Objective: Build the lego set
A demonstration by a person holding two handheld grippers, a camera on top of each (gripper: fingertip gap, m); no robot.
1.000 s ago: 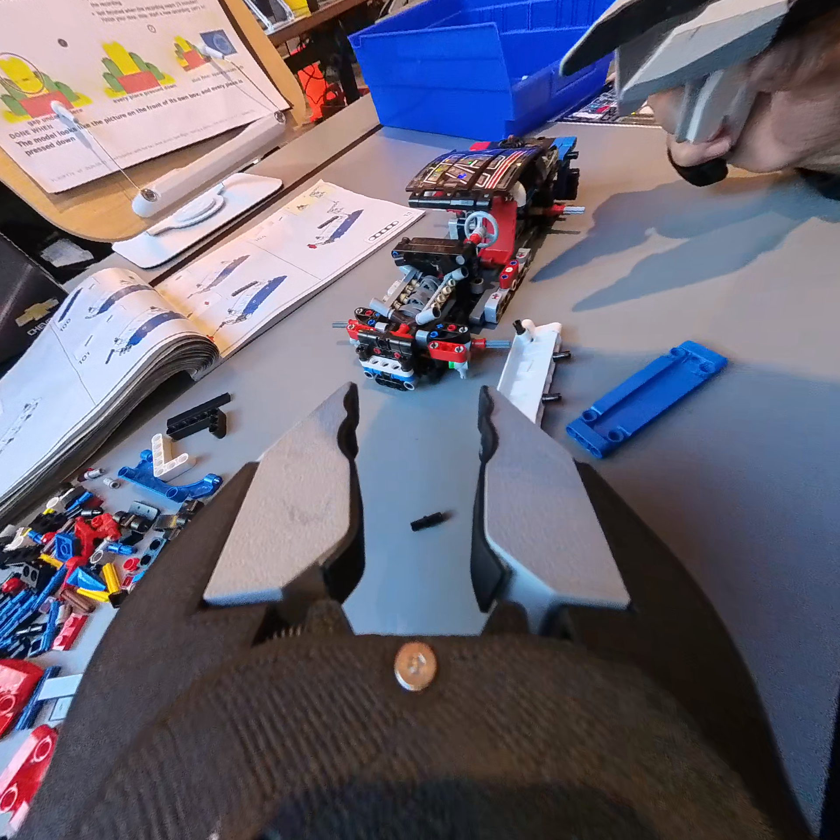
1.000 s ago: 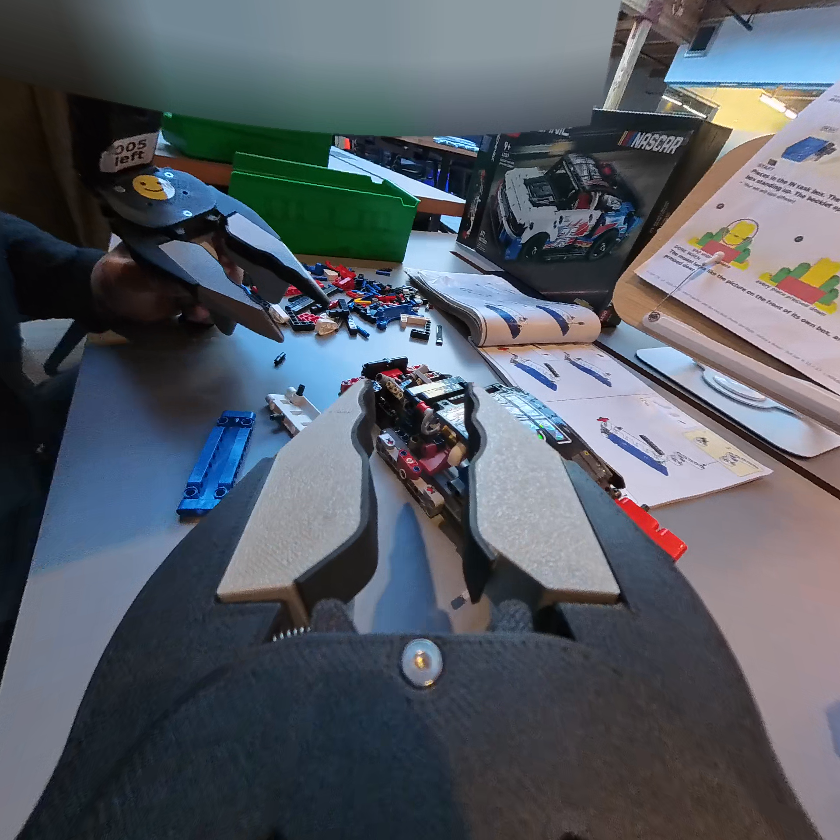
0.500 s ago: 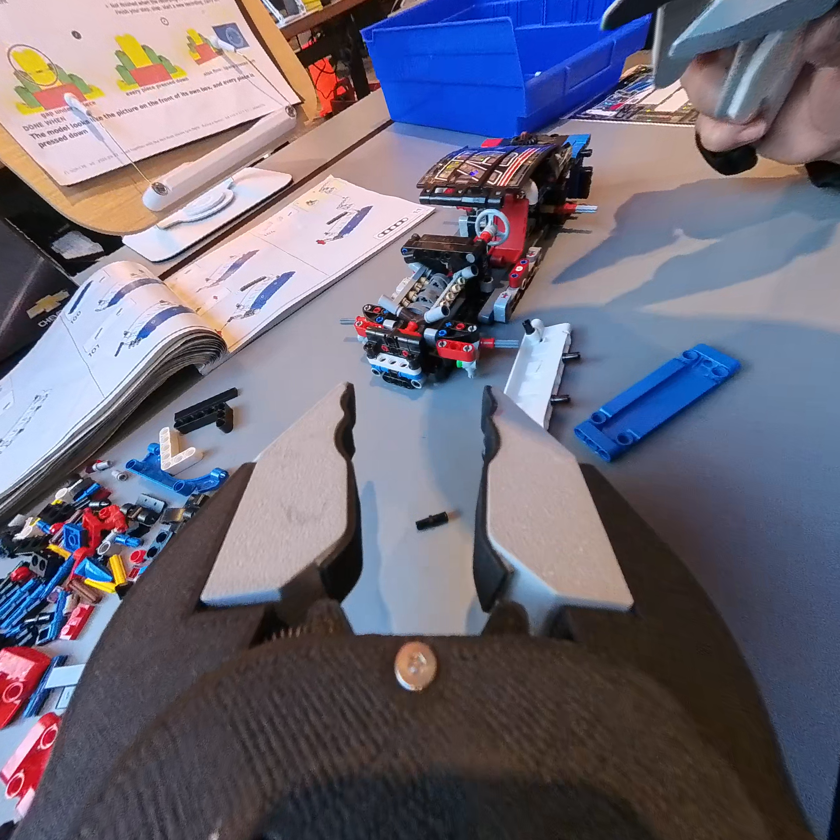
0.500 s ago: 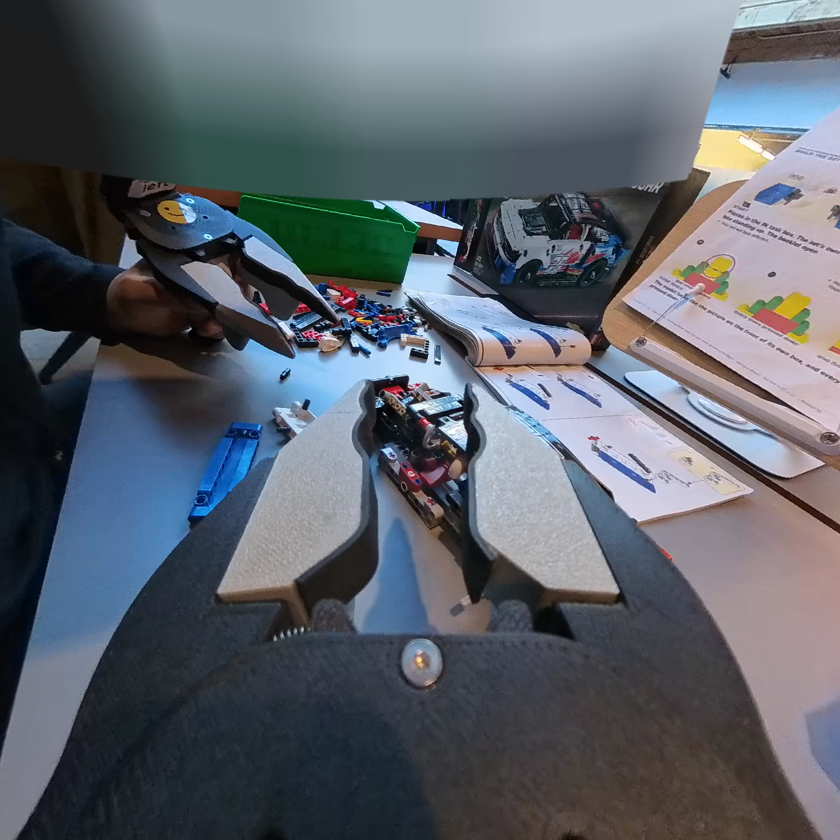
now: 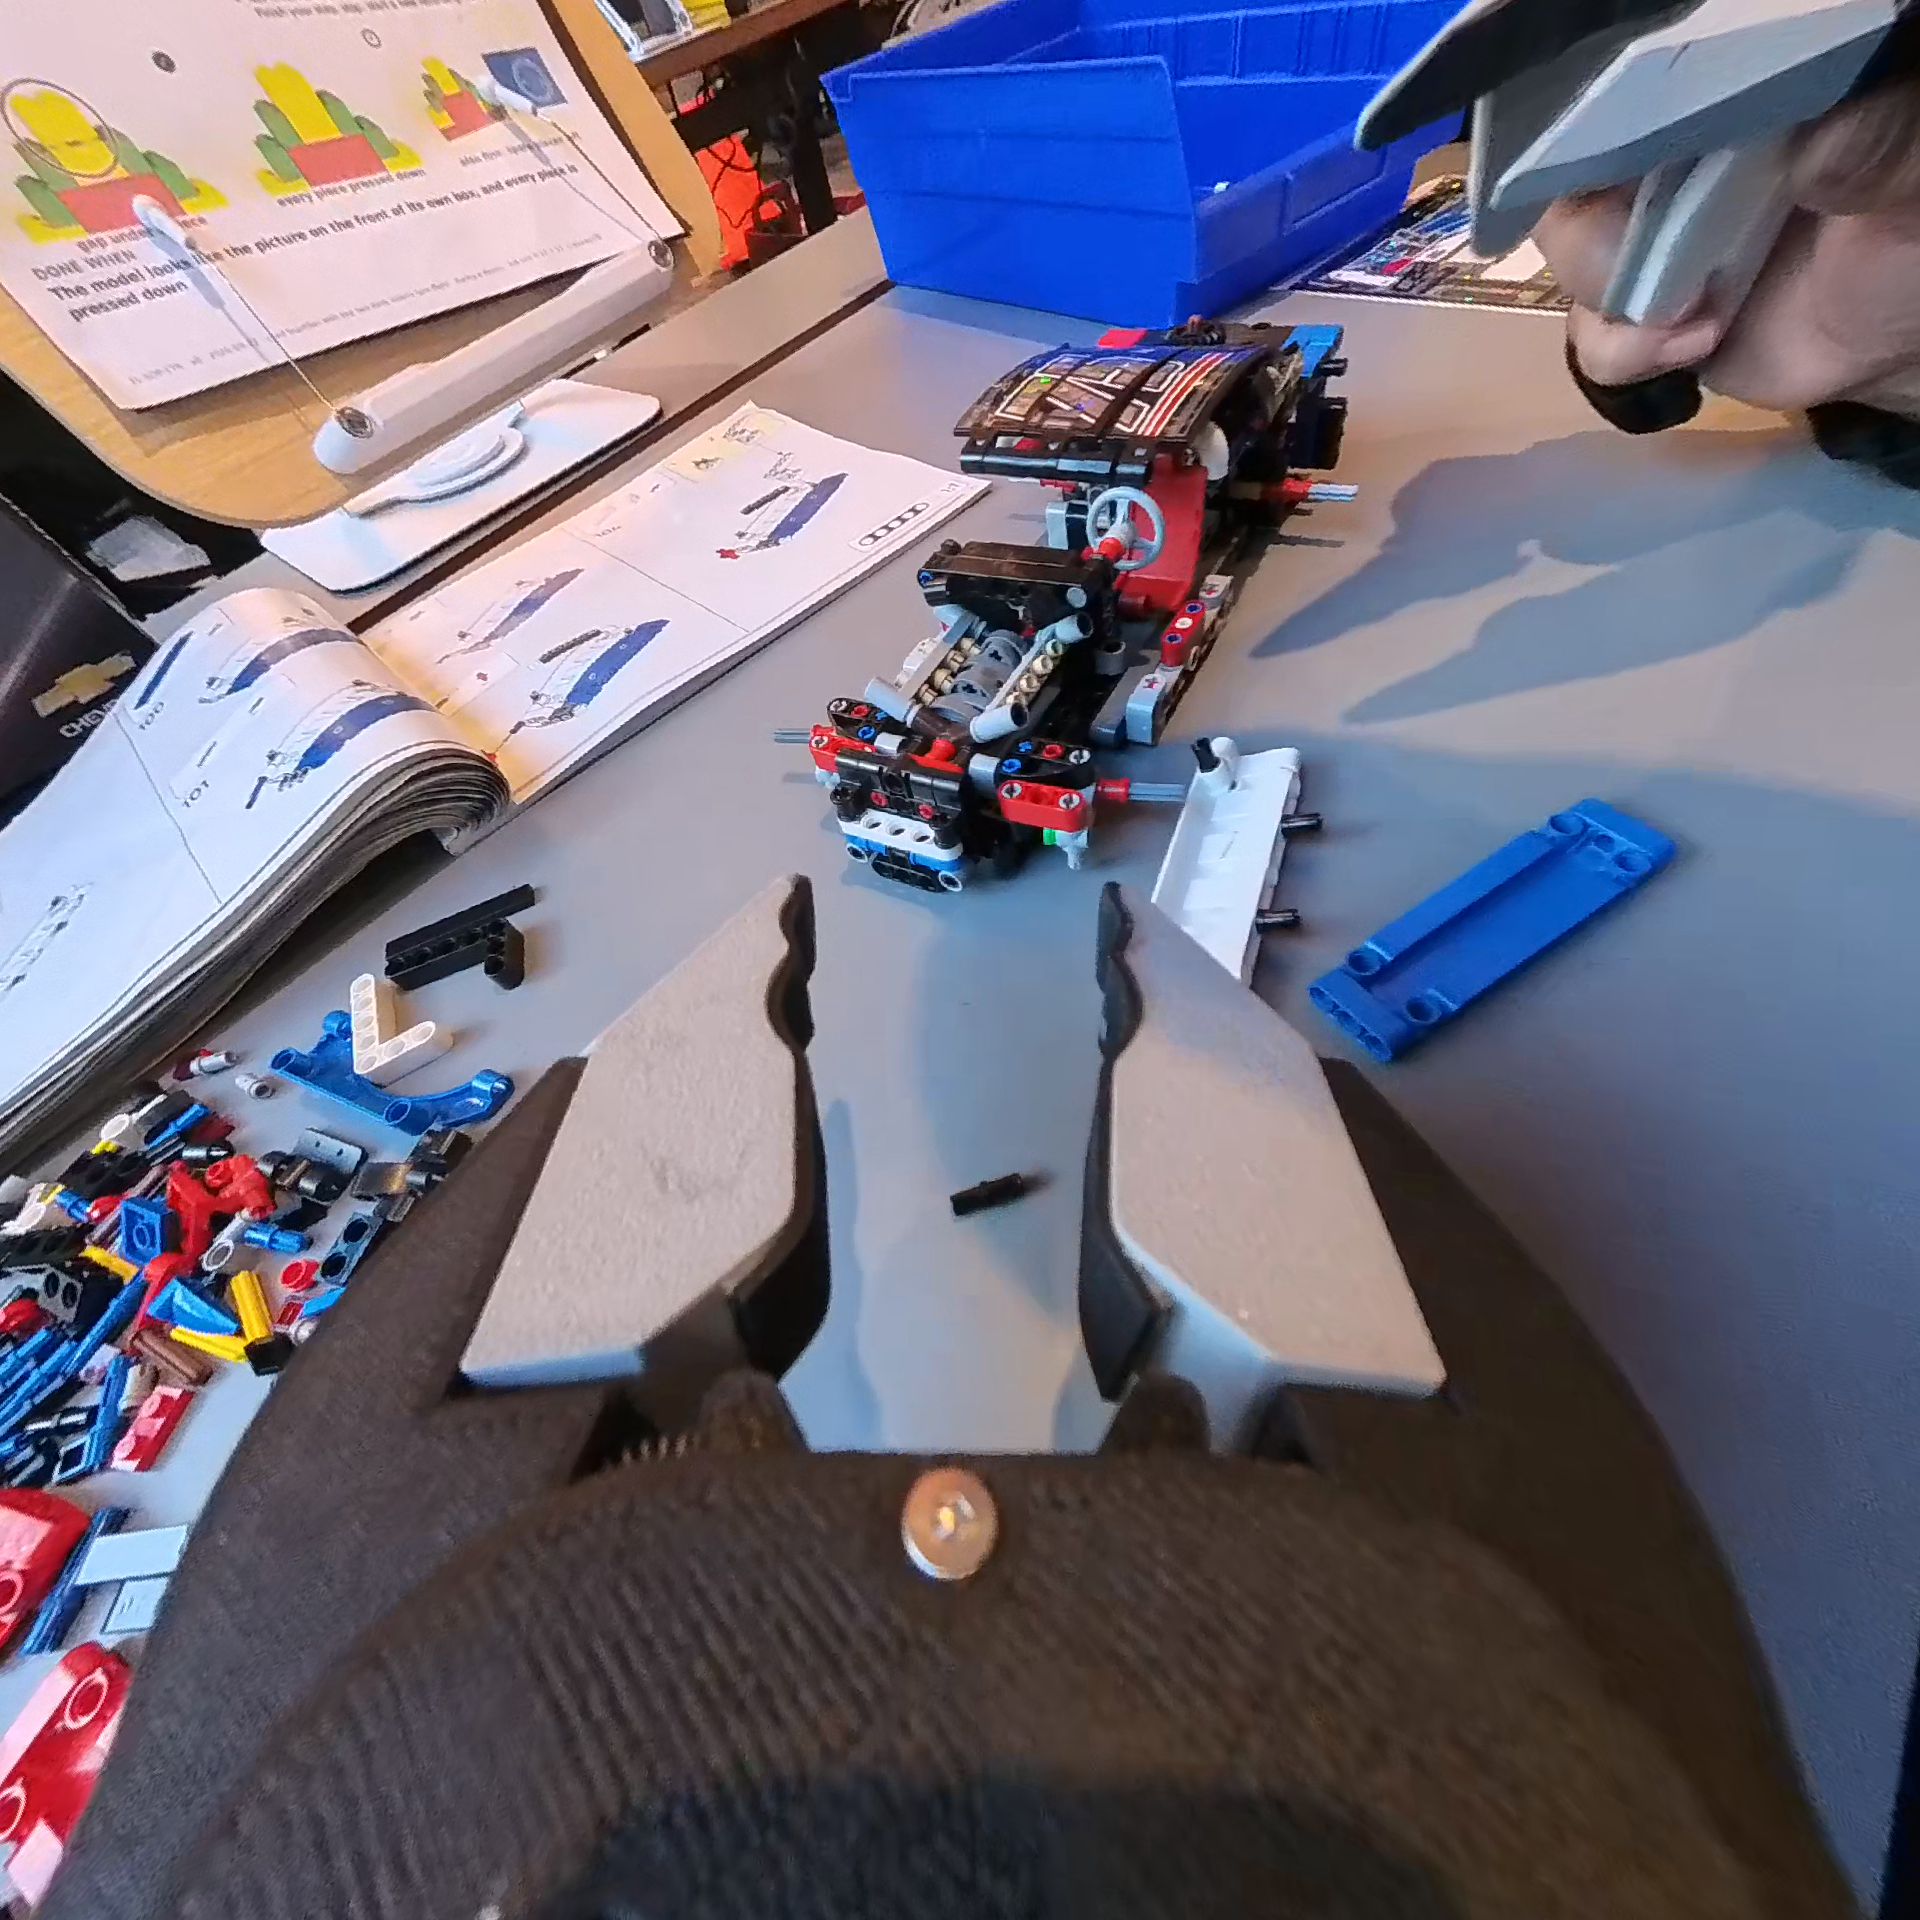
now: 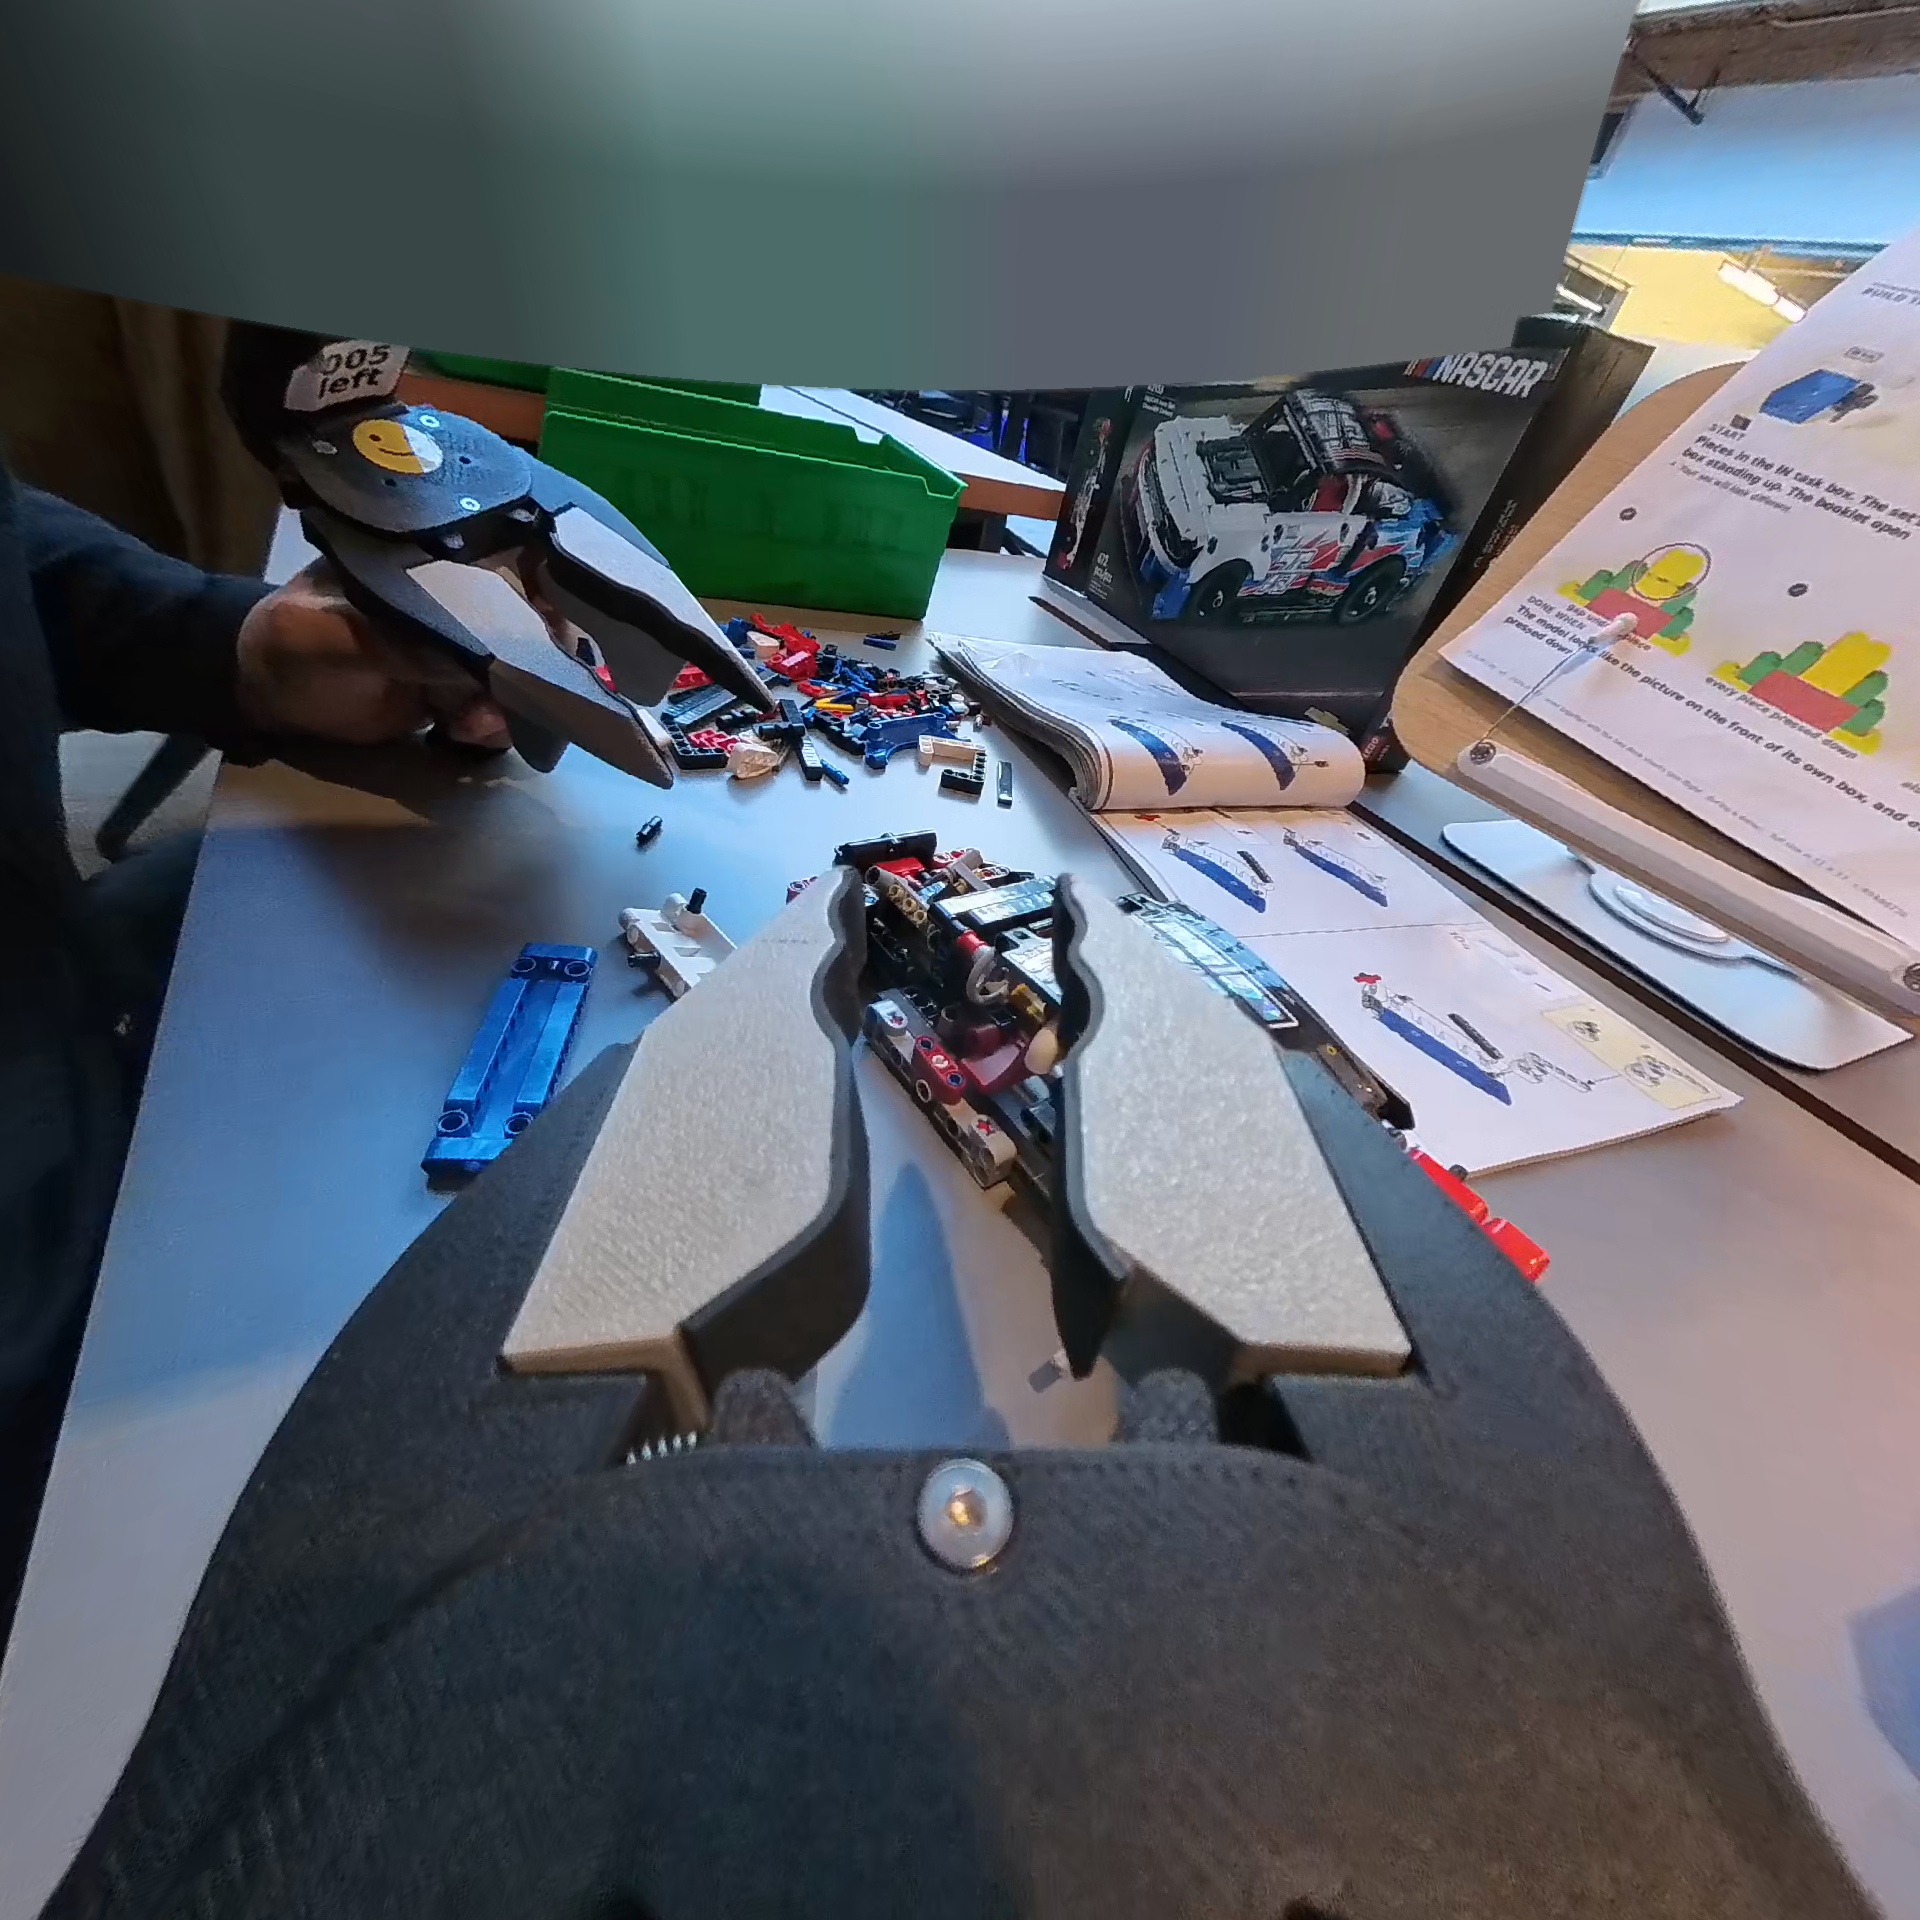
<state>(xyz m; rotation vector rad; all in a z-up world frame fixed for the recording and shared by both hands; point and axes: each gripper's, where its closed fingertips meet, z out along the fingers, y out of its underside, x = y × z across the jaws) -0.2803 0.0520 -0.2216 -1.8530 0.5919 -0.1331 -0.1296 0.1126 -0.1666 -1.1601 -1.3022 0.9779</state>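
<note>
Both empty: left gripper (image 5: 951, 914) gaped wide over the loose black pin (image 5: 997, 1193) lying near the half-built car (image 5: 1070, 623) mid-table, right gripper (image 6: 961, 914) part-open above the car; step looked like pin pickup, so descend and close.

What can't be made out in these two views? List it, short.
- Lego car, right wrist view: its flanks sit behind the right gripper.
- White panel, left wrist view: the near end is covered by the left gripper.
- Loose parts pile, left wrist view: cut off by the left edge.
- Blue bin: the contents are hidden by its wall.
- Top of the right wrist view: blurred.
</note>
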